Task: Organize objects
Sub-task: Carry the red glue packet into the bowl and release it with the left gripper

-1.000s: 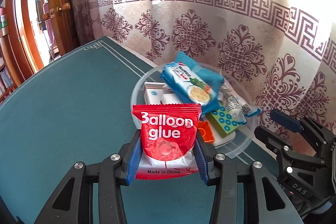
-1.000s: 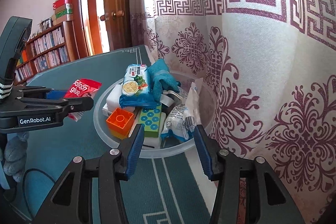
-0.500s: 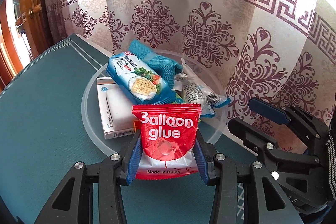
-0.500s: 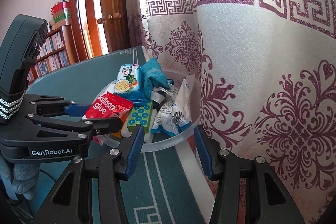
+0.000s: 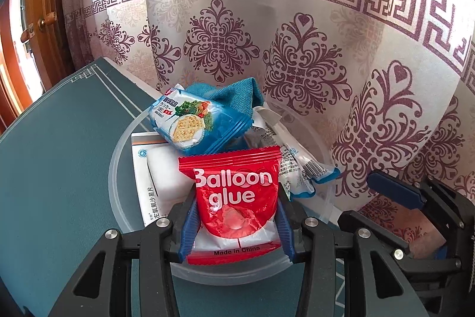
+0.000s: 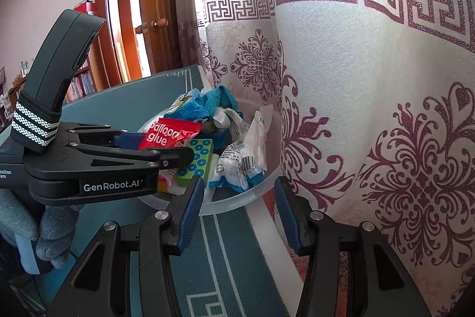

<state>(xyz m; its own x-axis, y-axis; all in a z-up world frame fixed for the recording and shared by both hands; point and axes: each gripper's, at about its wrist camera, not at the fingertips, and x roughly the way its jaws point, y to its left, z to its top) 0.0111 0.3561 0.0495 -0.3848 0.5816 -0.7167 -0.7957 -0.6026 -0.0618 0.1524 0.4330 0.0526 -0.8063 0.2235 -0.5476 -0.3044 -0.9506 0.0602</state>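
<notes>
Two grippers show in the right wrist view. At its left edge a gloved hand (image 6: 50, 233) carries the left gripper (image 5: 236, 223), whose blue pads are clenched on a red packet (image 5: 237, 198) of balloon glue, hanging over the near rim of a clear bowl (image 5: 118, 177) at mid-frame. Inside the bowl lie a white box (image 5: 142, 168), a cracker packet (image 5: 193, 124), a teal cloth (image 5: 234, 97), a green dotted block (image 6: 197, 158) and a white wrapper (image 6: 243, 162). Lower centre to right, the right gripper (image 6: 239, 213) stands with jaws apart and nothing between them, just short of the bowl, beside a patterned curtain (image 6: 386, 109) filling the right side.
</notes>
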